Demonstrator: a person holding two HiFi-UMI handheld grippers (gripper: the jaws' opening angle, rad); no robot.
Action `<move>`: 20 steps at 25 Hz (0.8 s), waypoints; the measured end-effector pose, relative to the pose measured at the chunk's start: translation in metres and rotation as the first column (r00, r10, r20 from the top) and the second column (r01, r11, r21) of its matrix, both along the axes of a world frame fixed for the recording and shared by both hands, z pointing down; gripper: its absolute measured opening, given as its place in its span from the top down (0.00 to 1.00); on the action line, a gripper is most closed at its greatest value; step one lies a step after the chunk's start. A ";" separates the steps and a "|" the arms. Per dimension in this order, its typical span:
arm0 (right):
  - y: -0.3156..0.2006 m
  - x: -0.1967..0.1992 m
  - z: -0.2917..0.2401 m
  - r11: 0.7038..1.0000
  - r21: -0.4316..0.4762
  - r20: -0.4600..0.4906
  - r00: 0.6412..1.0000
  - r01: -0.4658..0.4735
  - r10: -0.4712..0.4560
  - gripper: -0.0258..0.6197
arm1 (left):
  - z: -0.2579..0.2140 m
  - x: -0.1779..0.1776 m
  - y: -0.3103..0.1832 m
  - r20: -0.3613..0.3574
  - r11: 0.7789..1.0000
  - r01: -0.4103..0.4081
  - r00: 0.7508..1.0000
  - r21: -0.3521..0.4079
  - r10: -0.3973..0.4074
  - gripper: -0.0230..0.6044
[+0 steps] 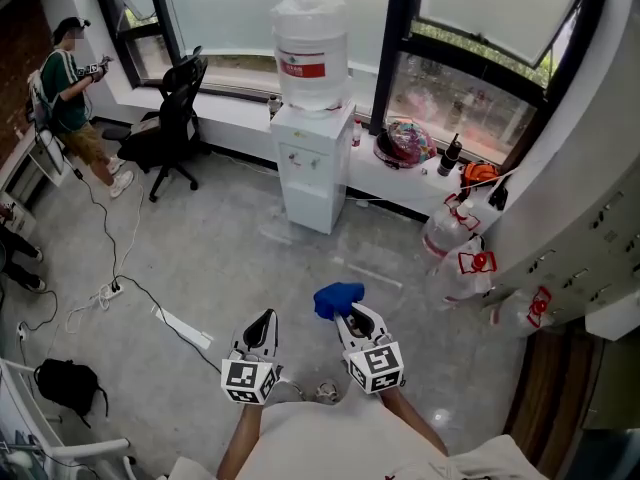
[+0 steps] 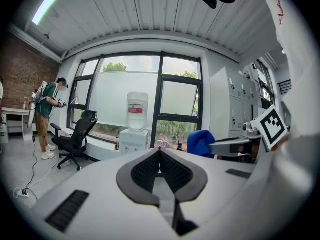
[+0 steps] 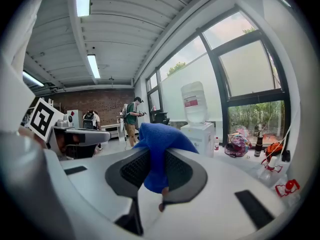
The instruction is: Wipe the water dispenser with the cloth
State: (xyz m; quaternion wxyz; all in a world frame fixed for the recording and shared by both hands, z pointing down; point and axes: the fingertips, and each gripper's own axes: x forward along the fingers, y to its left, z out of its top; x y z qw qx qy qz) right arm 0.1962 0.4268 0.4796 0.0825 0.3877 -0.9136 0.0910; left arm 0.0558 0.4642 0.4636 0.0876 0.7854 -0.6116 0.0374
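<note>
The white water dispenser point(image 1: 314, 164) with a clear bottle on top stands against the window wall, several steps ahead; it also shows small in the left gripper view point(image 2: 134, 134) and in the right gripper view point(image 3: 198, 126). My right gripper point(image 1: 347, 315) is shut on a blue cloth point(image 1: 338, 299), which bunches up between the jaws in the right gripper view point(image 3: 157, 151). My left gripper point(image 1: 262, 322) is shut with nothing in it, its pads point(image 2: 150, 170) pressed together. Both grippers are held low, far short of the dispenser.
A black office chair point(image 1: 172, 128) stands left of the dispenser, with a person point(image 1: 72, 98) in a green shirt beyond it. Cables and a power strip point(image 1: 110, 290) lie on the floor at left. Empty water bottles point(image 1: 460, 258) crowd the right, by grey lockers point(image 1: 585, 238).
</note>
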 end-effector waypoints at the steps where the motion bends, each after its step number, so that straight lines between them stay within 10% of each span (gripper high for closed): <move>1: -0.002 0.001 0.002 1.000 -0.004 -0.003 1.000 0.004 -0.004 0.83 | 0.002 0.002 -0.002 -0.002 1.000 0.004 1.000 -0.003 -0.004 0.95; 20: -0.080 -0.001 0.020 1.000 -0.025 -0.017 1.000 -0.011 0.010 0.83 | 0.022 -0.013 -0.089 -0.025 1.000 -0.003 1.000 -0.015 0.003 0.95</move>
